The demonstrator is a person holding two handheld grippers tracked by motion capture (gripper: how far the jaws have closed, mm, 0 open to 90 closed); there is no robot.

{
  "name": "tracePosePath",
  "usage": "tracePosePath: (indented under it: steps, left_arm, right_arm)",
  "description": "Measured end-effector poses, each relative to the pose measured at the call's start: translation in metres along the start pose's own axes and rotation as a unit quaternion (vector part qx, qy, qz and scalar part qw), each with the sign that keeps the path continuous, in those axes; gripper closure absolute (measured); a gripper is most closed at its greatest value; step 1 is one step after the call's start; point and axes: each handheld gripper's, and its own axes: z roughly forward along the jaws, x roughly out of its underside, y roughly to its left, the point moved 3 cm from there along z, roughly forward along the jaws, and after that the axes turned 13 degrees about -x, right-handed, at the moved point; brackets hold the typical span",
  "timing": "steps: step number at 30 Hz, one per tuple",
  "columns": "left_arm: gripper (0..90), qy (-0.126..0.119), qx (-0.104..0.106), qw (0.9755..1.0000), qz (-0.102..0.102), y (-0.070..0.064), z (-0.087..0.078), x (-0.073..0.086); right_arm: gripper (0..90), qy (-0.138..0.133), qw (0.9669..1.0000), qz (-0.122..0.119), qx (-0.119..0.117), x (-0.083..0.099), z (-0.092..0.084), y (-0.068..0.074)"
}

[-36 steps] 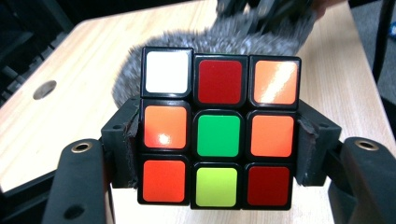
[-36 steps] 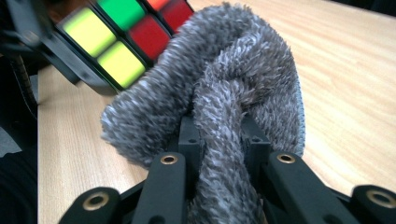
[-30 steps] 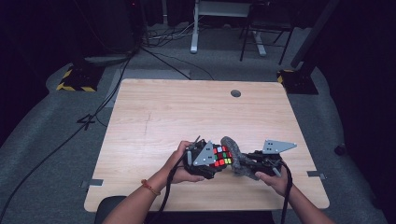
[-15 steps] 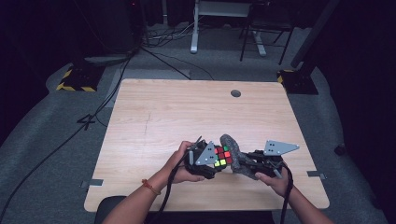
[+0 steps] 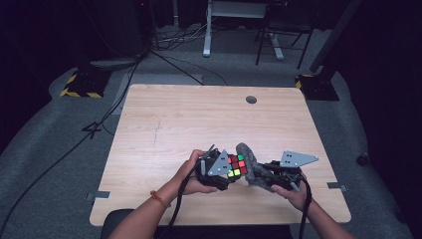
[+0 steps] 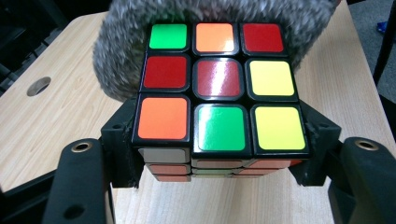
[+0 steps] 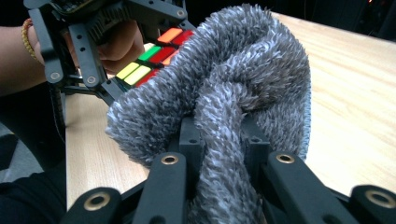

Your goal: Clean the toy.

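Wiping the cube [image 6: 217, 88] with the fuzzy grey cloth [image 7: 219, 107], low over the near part of the table [image 5: 199, 119]. Cloth pressed against the far side of the cube. Next, probably rubbing the cloth across that side, or turning the cube to a new side. Left gripper [image 5: 215, 172] fingers [image 6: 121, 140] closed on the cube's 2 sides. Right gripper [image 5: 268, 174] fingers [image 7: 189, 140] squeezed on a bunch of cloth.
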Motion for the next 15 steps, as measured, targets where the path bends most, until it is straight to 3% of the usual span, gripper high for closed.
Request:
tracePosePath:
  steps: [2,3,5,7,9,11,13,15]
  left_arm:
    - [33.3,0.008,-0.001,1.0,0.004,-0.002,0.004,0.002]
    - [33.2,0.005,0.005,1.0,-0.004,-0.002,0.006,0.002]
    - [33.3,-0.008,0.009,0.9998,-0.015,0.0,0.004,0.002]
    - [33.3,-0.024,0.015,0.9993,-0.025,0.001,0.0,-0.001]
    - [33.3,-0.035,0.016,0.9989,-0.028,0.0,-0.004,-0.004]
    - [33.3,-0.044,0.016,0.9985,-0.028,0.0,-0.007,-0.006]
    - [33.3,-0.037,0.012,0.9991,-0.019,0.001,-0.008,-0.007]
    - [33.3,-0.035,0.009,0.9991,-0.022,0.003,-0.008,-0.005]
  right_arm:
    - [76.3,-0.003,0.9999,-0.005,0.009,-0.002,-0.001,0.001]
    - [76.3,0.0,0.9998,-0.013,0.017,-0.003,-0.001,0.001]
    - [76.3,0.003,0.9996,-0.018,0.022,-0.004,-0.001,0.002]
    - [76.2,0.003,0.9998,-0.006,0.018,-0.003,-0.002,-0.001]
    - [76.2,0.015,0.9998,0.009,0.013,0.001,0.0,-0.004]
    - [76.1,0.047,0.9987,0.018,0.012,0.007,0.006,-0.006]
    - [76.1,0.069,0.9973,0.023,0.013,0.012,0.011,-0.009]
    - [76.1,0.073,0.9969,0.017,0.021,0.012,0.012,-0.01]
